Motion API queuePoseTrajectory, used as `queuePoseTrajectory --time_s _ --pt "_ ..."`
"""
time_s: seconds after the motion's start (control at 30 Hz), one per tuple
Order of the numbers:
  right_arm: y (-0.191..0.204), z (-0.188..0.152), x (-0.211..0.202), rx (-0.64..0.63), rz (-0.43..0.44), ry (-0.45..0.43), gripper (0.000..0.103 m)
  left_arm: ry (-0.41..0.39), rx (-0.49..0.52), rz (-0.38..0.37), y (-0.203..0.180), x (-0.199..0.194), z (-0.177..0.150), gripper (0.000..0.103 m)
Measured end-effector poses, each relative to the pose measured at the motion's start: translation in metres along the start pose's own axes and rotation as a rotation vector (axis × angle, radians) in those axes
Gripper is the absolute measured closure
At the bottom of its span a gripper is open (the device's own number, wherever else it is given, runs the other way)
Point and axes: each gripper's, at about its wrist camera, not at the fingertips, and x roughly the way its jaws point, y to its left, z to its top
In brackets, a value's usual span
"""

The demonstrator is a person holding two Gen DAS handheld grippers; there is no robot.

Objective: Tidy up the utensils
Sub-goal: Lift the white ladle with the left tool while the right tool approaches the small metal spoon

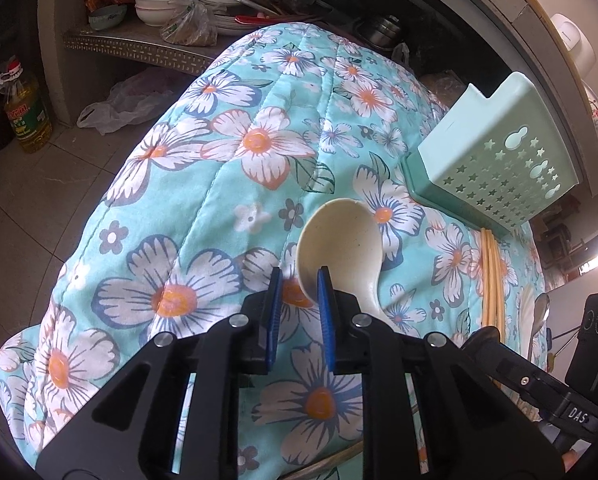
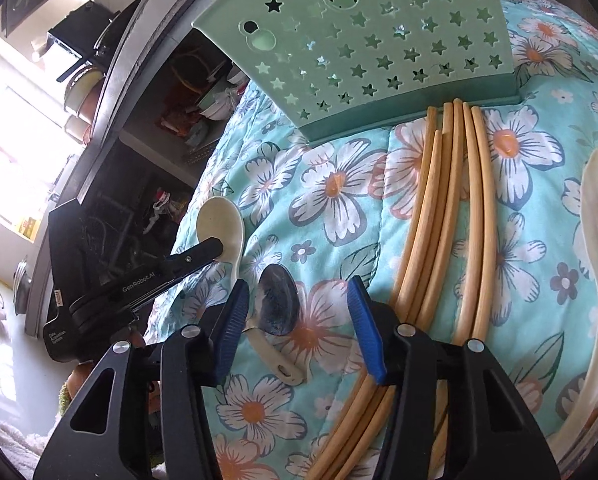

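Left hand-held gripper taking up the cream spoon for the holder.
The cream plastic soup spoon point(image 1: 341, 246) lies on the floral quilted surface point(image 1: 203, 184), its bowl rim between the nearly closed blue pads of the left hand-held gripper point(image 1: 297, 296), though a firm pinch is unclear. Next, I judge, comes a lift toward the mint-green star-perforated utensil holder point(image 1: 495, 160). The right hand-held gripper point(image 2: 297, 312) hovers wide open and empty above a dark metal spoon point(image 2: 277, 306), beside the bamboo chopsticks point(image 2: 447, 216).

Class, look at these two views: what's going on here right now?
A person with a tool in each hand is sorting utensils on a floral quilt. The left tool is at the bowl edge of a cream spoon, jaws narrowly apart, one pad inside the bowl. The right tool is open over a metal spoon. Chopsticks lie beside it, tips against the green holder, which looks empty.
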Motion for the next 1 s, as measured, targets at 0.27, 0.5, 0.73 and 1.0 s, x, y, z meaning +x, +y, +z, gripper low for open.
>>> queuePoseTrajectory --time_s 0.27,0.5,0.73,1.0 --pt "-0.002 0.001 0.009 0.005 0.038 0.008 0.088 0.000 0.002 0.005 -0.002 0.001 -0.001 0.087" --pt "-0.007 0.005 -0.004 0.029 0.073 -0.016 0.097 0.002 0.000 0.003 -0.001 0.000 0.000 0.087" --pt "-0.015 0.005 -0.027 0.027 0.060 -0.050 0.098 -0.017 -0.022 -0.011 0.003 -0.007 0.011 0.084" --pt "-0.017 0.006 -0.044 0.013 0.066 -0.074 0.098 0.029 0.003 0.003 -0.005 0.008 0.028 0.073"
